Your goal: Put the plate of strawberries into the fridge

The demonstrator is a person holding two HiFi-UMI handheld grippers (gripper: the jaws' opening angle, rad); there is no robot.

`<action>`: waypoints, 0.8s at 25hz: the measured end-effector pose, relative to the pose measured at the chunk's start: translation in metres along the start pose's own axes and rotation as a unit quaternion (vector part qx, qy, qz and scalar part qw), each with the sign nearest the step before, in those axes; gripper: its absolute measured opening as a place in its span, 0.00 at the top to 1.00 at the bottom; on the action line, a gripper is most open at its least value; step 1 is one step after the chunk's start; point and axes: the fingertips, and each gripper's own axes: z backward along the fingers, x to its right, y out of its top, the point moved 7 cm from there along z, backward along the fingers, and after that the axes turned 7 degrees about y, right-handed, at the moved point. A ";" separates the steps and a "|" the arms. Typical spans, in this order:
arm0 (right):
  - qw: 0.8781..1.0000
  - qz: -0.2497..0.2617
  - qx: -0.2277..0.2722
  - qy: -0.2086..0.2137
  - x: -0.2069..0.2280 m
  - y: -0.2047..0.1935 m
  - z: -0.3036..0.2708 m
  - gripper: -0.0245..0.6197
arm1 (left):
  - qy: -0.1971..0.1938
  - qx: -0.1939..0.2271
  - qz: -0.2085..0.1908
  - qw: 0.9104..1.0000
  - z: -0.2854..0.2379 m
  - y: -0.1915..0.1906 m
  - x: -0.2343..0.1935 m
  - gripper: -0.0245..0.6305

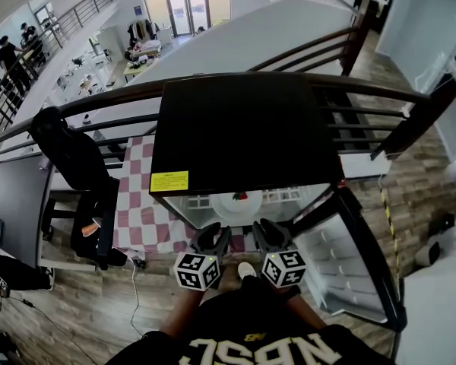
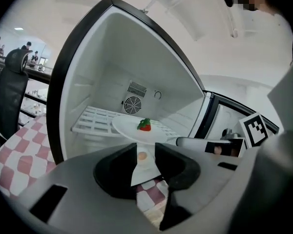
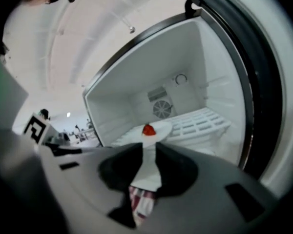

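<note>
Head view recorded a small fridge (image 1: 243,128) with a black top, its door (image 1: 342,265) swung open to the right. The white plate (image 1: 239,206) lay inside on the wire shelf (image 1: 289,196) and carried one red strawberry (image 1: 240,196). The left claw (image 1: 214,238) and the right claw (image 1: 267,234) were held side by side just outside the opening, both short of the plate and not touching it. In the left gripper view the jaws stood moderately apart with nothing between the pads; the plate lay beyond them, ahead of the rear fan (image 2: 132,105). In the right gripper view the jaws showed a narrower gap, likewise empty. A pink-and-white checked cloth (image 1: 133,204) lay left of the fridge.
</note>
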 end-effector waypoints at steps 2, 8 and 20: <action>1.000 0.020 -0.007 0.003 -0.004 -0.001 -0.001 0.84 | 0.005 0.003 -0.015 1.000 0.000 -0.001 0.002 0.83; 0.998 0.061 -0.023 0.014 -0.012 -0.003 -0.008 0.90 | 0.014 0.007 -0.040 0.999 -0.002 -0.002 0.006 0.93; 0.995 0.087 -0.044 0.028 -0.009 -0.002 -0.026 0.92 | 0.020 0.006 -0.047 0.999 -0.018 0.004 0.007 0.94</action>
